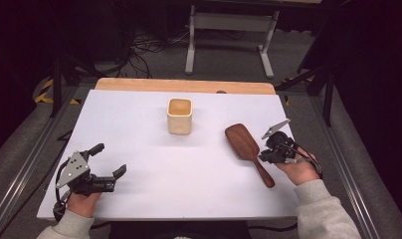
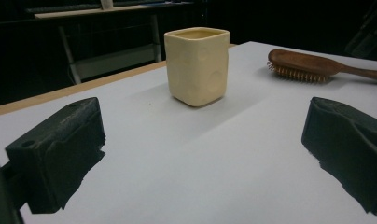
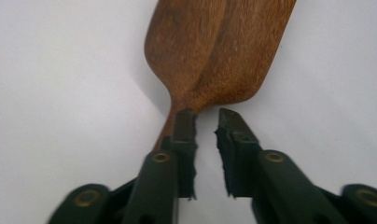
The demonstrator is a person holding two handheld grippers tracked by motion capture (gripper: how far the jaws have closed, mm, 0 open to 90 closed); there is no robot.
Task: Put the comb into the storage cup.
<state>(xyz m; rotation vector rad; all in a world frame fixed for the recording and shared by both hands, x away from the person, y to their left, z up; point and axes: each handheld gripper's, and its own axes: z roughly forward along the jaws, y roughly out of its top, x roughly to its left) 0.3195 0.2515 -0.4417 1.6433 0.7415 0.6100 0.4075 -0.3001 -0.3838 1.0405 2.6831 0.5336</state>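
Step in hand: right gripper [image 3: 206,114] poised over the brush [image 1: 244,142] neck, jaws slightly parted, gripping nothing – next, close on the handle. Left gripper [image 1: 109,159] wide open, empty.

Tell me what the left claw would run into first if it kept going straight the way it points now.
Most likely the cream square cup: it stands upright almost dead ahead between the left claw's open jaws, bare white table before it. Depth is hard to judge; the wooden hairbrush lies off to the right.
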